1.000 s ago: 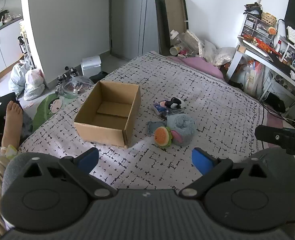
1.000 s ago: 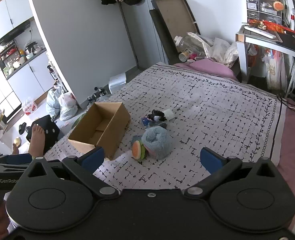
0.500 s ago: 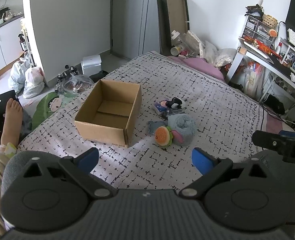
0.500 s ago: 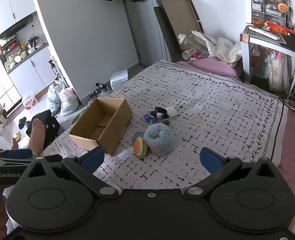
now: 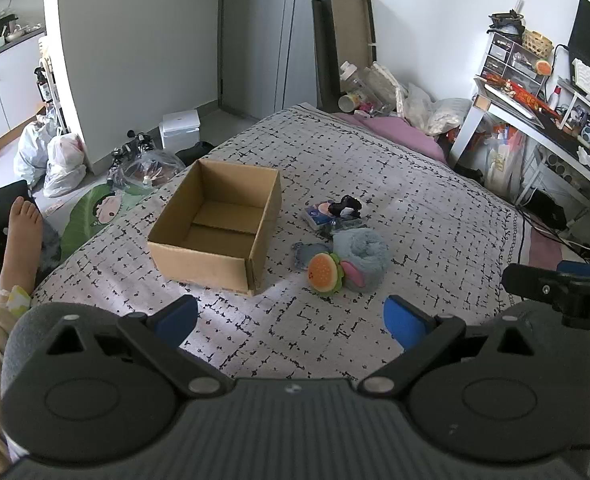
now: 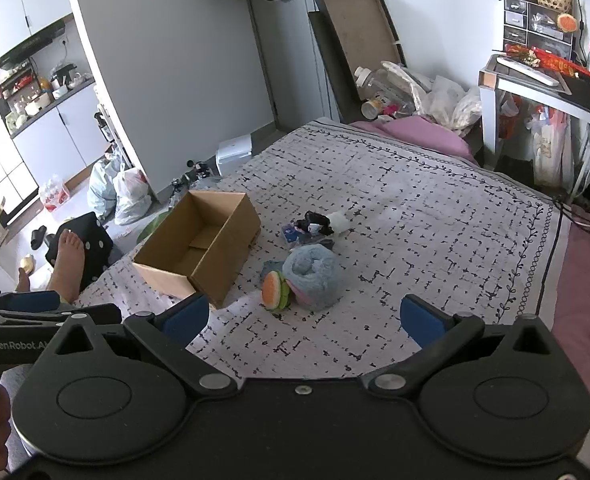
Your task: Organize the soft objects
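An open, empty cardboard box (image 5: 219,228) (image 6: 199,246) sits on the patterned bed. Right of it lies a pile of soft things: a burger plush (image 5: 322,273) (image 6: 275,290), a rolled blue fluffy towel (image 5: 362,255) (image 6: 315,276), a small grey cloth (image 5: 309,251), and a black-and-white item on a blue packet (image 5: 337,210) (image 6: 315,224). My left gripper (image 5: 291,318) is open and empty, well short of the pile. My right gripper (image 6: 303,318) is open and empty, also short of the pile.
The bed cover (image 5: 415,208) stretches far to the right. A person's bare foot (image 5: 21,236) is at the left bed edge. Bags and a white bin (image 5: 181,128) are on the floor at left. A cluttered desk (image 5: 543,116) stands at right.
Both grippers have shifted slightly; the box and pile sit a little lower and nearer in the right wrist view. Nothing on the bed has moved.
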